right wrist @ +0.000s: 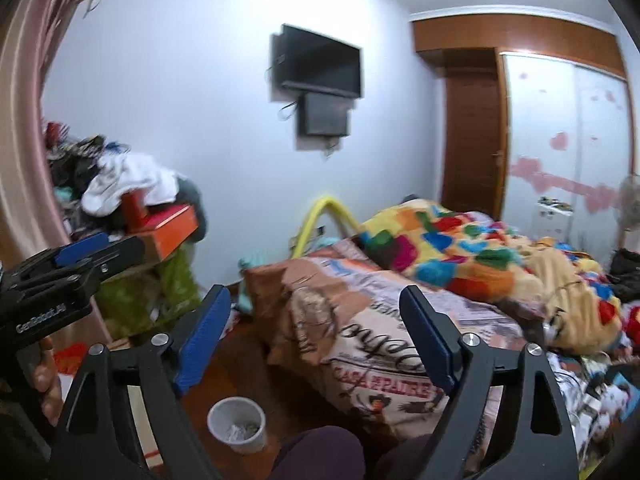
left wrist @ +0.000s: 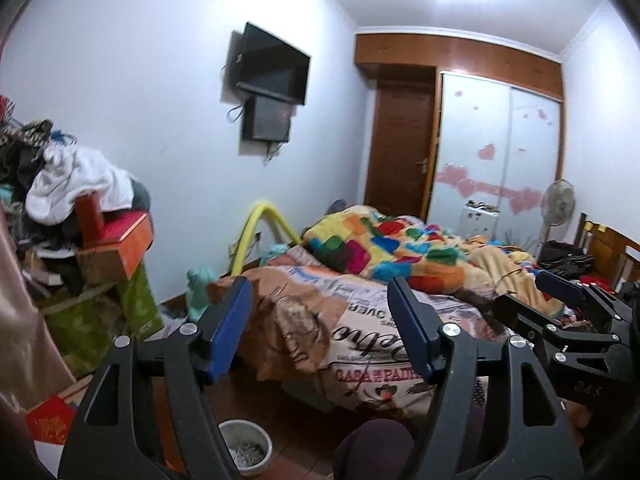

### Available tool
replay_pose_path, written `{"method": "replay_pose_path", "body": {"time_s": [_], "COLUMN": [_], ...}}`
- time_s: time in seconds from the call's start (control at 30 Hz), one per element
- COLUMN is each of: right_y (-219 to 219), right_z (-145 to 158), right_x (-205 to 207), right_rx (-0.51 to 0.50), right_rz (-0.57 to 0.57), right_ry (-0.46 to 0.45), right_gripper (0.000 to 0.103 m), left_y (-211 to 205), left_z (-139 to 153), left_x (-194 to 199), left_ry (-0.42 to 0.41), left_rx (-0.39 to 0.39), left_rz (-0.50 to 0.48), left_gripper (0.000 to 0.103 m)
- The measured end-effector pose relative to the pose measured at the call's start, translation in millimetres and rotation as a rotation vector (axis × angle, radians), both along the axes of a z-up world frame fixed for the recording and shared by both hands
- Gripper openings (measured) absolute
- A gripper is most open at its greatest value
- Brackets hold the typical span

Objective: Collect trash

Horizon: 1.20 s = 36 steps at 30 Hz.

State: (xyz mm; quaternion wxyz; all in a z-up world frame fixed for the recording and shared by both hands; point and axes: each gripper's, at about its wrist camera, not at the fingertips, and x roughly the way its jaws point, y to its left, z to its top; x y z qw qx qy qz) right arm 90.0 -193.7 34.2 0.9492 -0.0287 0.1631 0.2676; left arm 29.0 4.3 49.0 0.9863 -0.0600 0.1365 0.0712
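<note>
A white trash bin [left wrist: 247,446] with crumpled scraps inside stands on the wooden floor below my left gripper [left wrist: 320,320], which is open and empty, held high over the bed's corner. The bin also shows in the right wrist view [right wrist: 237,425]. My right gripper [right wrist: 316,334] is open and empty, also raised above the bed's foot. Each gripper appears in the other's view: the right one at the right edge [left wrist: 560,300], the left one at the left edge [right wrist: 80,256]. No single piece of trash is clearly seen.
A bed [left wrist: 372,344] with printed and colourful quilts fills the middle. A pile of clothes and boxes [left wrist: 72,216] stands at the left. A wall TV [left wrist: 272,64], a wooden door [left wrist: 400,140], a wardrobe [left wrist: 500,148] and a fan [left wrist: 558,204] are beyond.
</note>
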Motion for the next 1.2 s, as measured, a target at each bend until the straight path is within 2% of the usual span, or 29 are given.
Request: {"method": "replay_pose_path", "body": {"time_s": [0.07,0.17,0.4,0.67,1.2], "right_y": [-7,-12,-23,-20,-27], "right_z": [1,-1,-5,-8,-10], "right_x": [-8,-17,-35,-42,-43], "right_rx": [0.008,0.019,0.028,0.007,0.002], "right_rz": [-0.043,-0.088,-0.173,-0.183,-0.189], "right_ry": [-0.012,-0.016,-0.025,-0.025,-0.012], "right_gripper": [0.092,0.096,0.102,0.103,0.103], "left_y": [-5,-13,-23,-25,-18], "left_z": [2,2,-8,-15,-20], "left_x": [-7,-18,-34,-40,-39], "left_ry": [-0.016,-0.031,-0.025,-0.014,0.001], "left_rx": [0.010,0.023,0.054,0.074,0.037], "left_rz": [-0.019,-0.039,-0.060,-0.057,-0.051], "left_gripper": [0.074,0.087,0.094,0.094,0.095]}}
